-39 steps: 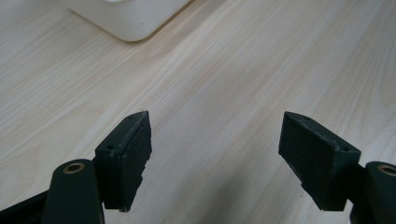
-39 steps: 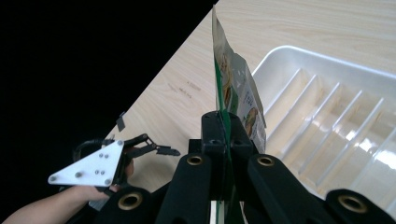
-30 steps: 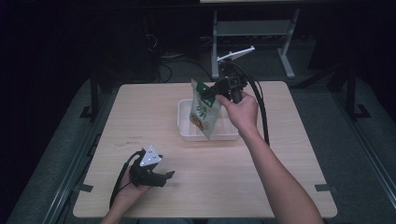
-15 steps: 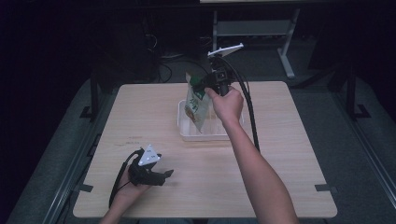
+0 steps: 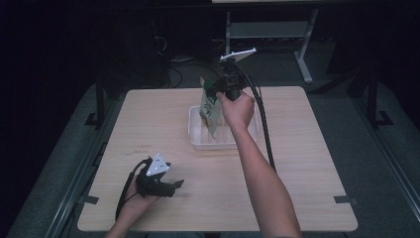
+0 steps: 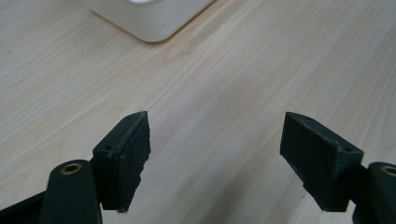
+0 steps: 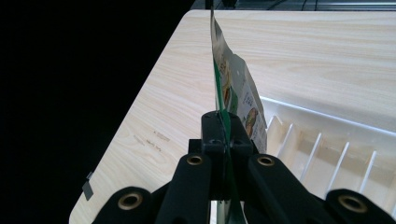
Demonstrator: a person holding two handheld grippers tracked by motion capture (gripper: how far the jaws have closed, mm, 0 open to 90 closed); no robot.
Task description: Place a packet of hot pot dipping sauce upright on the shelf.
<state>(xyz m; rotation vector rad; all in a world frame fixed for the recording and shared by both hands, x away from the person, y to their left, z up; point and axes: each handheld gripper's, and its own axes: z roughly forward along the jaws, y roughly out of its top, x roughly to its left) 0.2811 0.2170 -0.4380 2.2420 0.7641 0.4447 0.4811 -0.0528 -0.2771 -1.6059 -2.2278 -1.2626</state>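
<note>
Snack pouch [image 5: 211,110], flat glossy green-white foil, clamped edge-on in right gripper [image 7: 223,135], hanging over ribbed white plastic tray [image 5: 198,139] at frame centre. Left gripper [image 6: 215,154] jaws apart, resting lower left on pale woodgrain table [image 5: 307,148]; dark room.

A pale wooden table [image 5: 307,148] sits in a dark room, its grain running lengthwise, a few faint marks near its left edge. Small grey brackets [image 5: 346,200] clip its near corners. Grey carpet [image 5: 391,148] surrounds it. Behind, black cables [image 5: 173,74] coil on the floor, and the grey metal frame of a stand [image 5: 302,49] rises beyond the far edge.
</note>
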